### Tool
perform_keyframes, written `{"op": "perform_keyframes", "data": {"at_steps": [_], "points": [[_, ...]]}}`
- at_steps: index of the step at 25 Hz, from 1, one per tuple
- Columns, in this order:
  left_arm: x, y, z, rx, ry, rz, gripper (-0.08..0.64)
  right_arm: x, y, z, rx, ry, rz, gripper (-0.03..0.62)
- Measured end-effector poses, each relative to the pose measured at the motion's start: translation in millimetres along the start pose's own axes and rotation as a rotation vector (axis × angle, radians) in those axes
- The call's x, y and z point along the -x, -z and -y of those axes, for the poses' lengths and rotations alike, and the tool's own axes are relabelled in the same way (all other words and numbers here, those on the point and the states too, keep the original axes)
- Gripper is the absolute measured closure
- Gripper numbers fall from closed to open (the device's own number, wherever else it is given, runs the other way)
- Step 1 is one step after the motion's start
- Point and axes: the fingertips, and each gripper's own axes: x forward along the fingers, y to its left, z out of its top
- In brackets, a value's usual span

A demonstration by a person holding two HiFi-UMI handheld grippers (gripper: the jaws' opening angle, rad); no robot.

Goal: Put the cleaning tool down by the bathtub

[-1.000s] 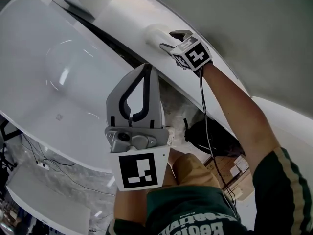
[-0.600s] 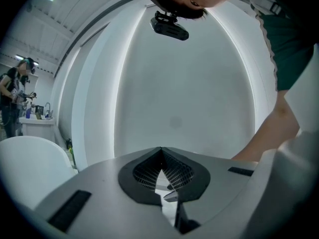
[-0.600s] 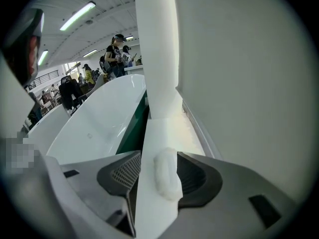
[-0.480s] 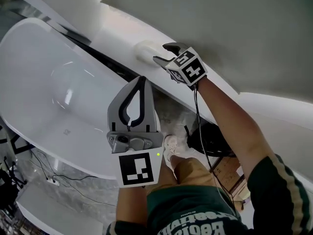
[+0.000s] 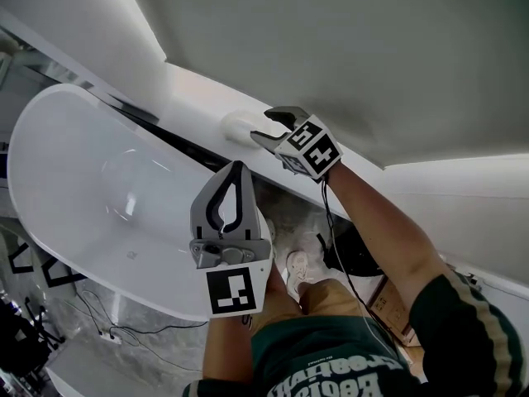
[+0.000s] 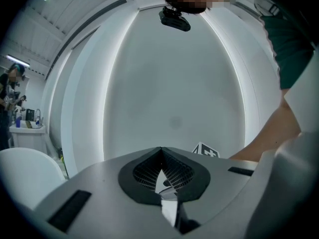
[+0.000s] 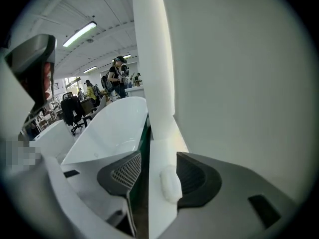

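The white bathtub (image 5: 74, 180) fills the left of the head view. A white ledge (image 5: 198, 89) runs along the wall behind it. On that ledge lies the white, rounded cleaning tool (image 5: 238, 127). My right gripper (image 5: 259, 125) is open at the tool's near end. In the right gripper view the tool (image 7: 169, 183) rests on the ledge between the jaws of my right gripper (image 7: 158, 156), against the right pad, with a gap to the left pad. My left gripper (image 5: 238, 165) hangs over the tub's rim, shut and empty; in its own view my left gripper (image 6: 160, 149) points at the bare wall.
Below are the person's shoes (image 5: 297, 263), a black bag (image 5: 355, 255) and a cardboard box (image 5: 388, 304) on the floor. Cables (image 5: 124, 329) trail under the tub. Far off in the right gripper view are people (image 7: 117, 78) and office chairs (image 7: 72, 108).
The head view has swung, so tub and ledge sit lower and further left in the picture. The right gripper stays at the tool on the ledge. The left gripper stays shut.
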Motion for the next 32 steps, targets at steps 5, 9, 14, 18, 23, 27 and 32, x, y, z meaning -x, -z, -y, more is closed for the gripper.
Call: {"op": "perform_keyframes", "data": {"at_steps": [5,9,14,18,23,27,32], "points": [[0.3,-19.0,14.6,-0.016,0.023,0.018,0.557,38.0,-19.5,-15.3,-0.005,0.003,0.089,0.365],[-2.6,-40.4,25.7,-0.013,0.040,0.051,0.557,74.9,-39.1,-22.8,-0.017,0.017,0.160,0.365],[2.0,-63.4,42.4,-0.018,0.060,0.082,0.557,120.9,-59.3,-37.5,0.004,0.031,0.271,0.367],[10.9,-80.6,52.7,-0.027,0.067,0.090,0.557,155.0,-72.1,-46.8,0.031,0.067,0.336,0.374],[21.7,-99.8,67.8,-0.053,0.077,0.098,0.557,199.5,-87.9,-54.7,0.054,0.104,0.429,0.388],[35.4,-114.9,89.0,-0.068,0.088,0.122,0.557,246.2,-99.0,-74.4,0.105,0.144,0.525,0.410],[61.0,-133.1,118.0,-0.075,0.109,0.142,0.557,318.4,-113.7,-103.1,0.137,0.214,0.678,0.443]]}}
